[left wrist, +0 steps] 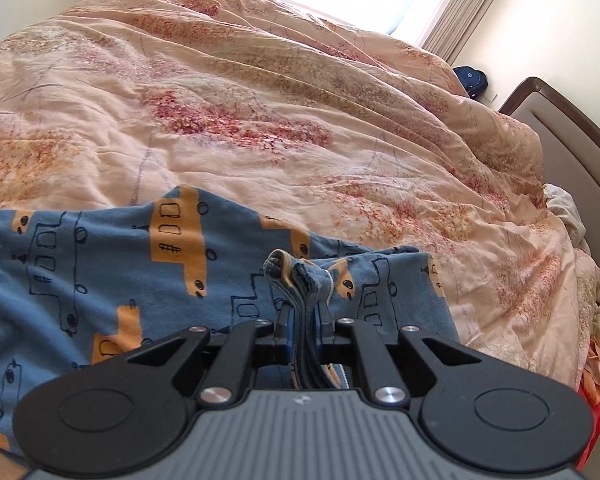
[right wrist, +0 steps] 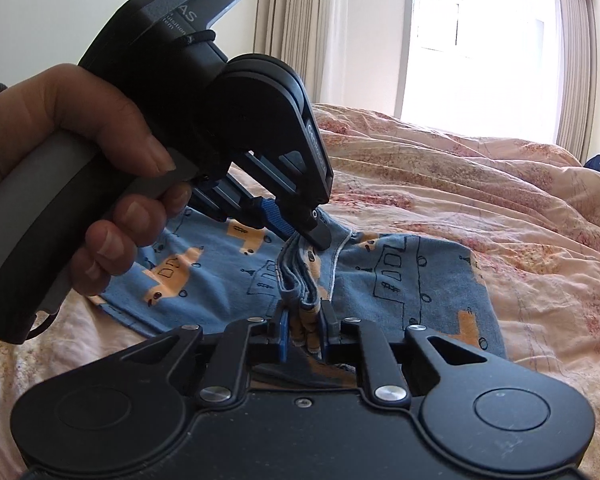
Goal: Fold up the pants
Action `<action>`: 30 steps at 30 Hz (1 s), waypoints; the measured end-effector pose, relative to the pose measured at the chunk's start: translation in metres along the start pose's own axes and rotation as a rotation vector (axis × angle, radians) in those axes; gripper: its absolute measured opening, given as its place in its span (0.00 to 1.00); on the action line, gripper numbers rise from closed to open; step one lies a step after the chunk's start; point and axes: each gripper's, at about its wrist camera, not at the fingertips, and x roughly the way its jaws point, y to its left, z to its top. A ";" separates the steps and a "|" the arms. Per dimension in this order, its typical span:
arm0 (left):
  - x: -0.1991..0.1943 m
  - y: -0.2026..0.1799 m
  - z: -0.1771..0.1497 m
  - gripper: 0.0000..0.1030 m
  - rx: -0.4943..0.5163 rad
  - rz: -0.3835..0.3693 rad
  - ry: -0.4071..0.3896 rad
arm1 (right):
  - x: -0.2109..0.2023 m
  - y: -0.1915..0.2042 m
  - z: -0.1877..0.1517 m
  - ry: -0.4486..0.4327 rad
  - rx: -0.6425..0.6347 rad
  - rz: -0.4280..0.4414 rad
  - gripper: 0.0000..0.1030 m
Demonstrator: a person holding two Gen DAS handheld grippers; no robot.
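Note:
Blue pants printed with orange vehicles lie spread on a peach floral duvet. My left gripper is shut on a bunched, layered edge of the pants, and the cloth sticks up past its blue pads. In the right wrist view the pants spread to the right. There my right gripper is shut on a thick fold of the same bunched edge. Just beyond it, a hand holds the left gripper, which pinches that strip of cloth from above.
The duvet covers the whole bed. A bright window with curtains stands behind it. A brown headboard and loose clothes are at the right edge, and a dark blue object sits by the wall.

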 end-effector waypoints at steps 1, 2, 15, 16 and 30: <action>-0.002 0.006 0.000 0.10 -0.002 0.004 0.000 | 0.001 0.008 0.002 -0.002 -0.012 0.014 0.16; -0.005 0.011 0.000 0.10 -0.004 0.007 0.000 | 0.001 0.014 0.003 -0.003 -0.023 0.025 0.15; -0.010 0.062 -0.004 0.10 -0.050 0.043 0.017 | 0.021 0.072 0.010 0.047 -0.107 0.117 0.16; -0.007 0.063 -0.005 0.10 -0.051 0.045 0.022 | 0.023 0.074 0.010 0.054 -0.112 0.119 0.16; 0.000 0.069 -0.010 0.26 -0.078 0.078 0.040 | 0.030 0.080 0.009 0.096 -0.101 0.116 0.18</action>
